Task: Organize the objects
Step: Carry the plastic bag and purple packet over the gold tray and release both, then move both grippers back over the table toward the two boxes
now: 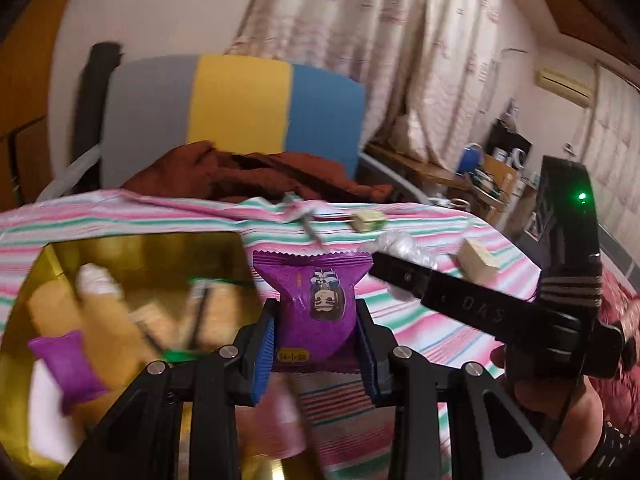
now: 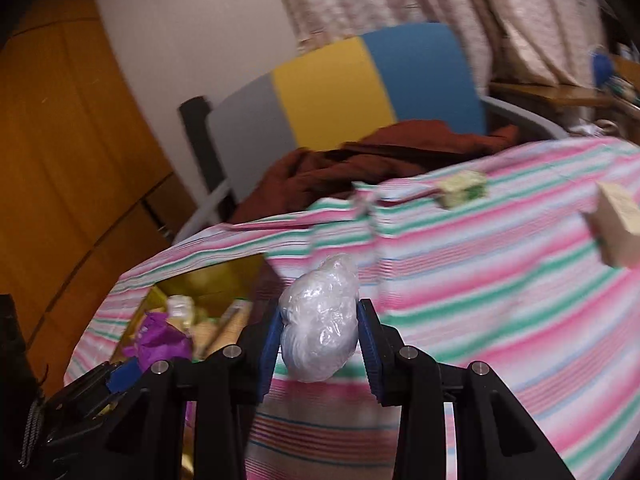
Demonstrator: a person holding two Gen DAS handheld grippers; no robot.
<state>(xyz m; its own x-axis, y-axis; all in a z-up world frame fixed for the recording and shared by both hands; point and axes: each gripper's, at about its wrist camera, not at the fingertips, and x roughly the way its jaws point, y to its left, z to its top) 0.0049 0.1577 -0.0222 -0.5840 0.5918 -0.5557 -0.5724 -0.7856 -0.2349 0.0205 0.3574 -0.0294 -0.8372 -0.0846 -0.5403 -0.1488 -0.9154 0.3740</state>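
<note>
My left gripper [image 1: 316,332] is shut on a purple snack packet [image 1: 316,300] with a cartoon figure, held above the striped cloth beside the gold tin [image 1: 132,248]. In the tin lie another purple packet [image 1: 66,368], wafer-like snacks and a white wrapped piece. My right gripper [image 2: 320,336] is shut on a clear plastic-wrapped white lump [image 2: 320,320], lifted over the cloth right of the gold tin [image 2: 224,280]. The right gripper [image 1: 404,276] also shows in the left wrist view, at right, and the left gripper's [image 2: 132,372] tips with the purple packet [image 2: 160,340] show at lower left of the right wrist view.
Two pale boxed snacks [image 1: 368,220] [image 1: 478,260] and a small wrapper [image 1: 304,216] lie on the pink-green striped cloth [image 1: 420,320]. Behind are brown fabric [image 1: 240,172], a grey-yellow-blue chair back [image 1: 236,108], curtains, and a cluttered desk [image 1: 480,176] at right. A wooden wardrobe [image 2: 60,160] stands left.
</note>
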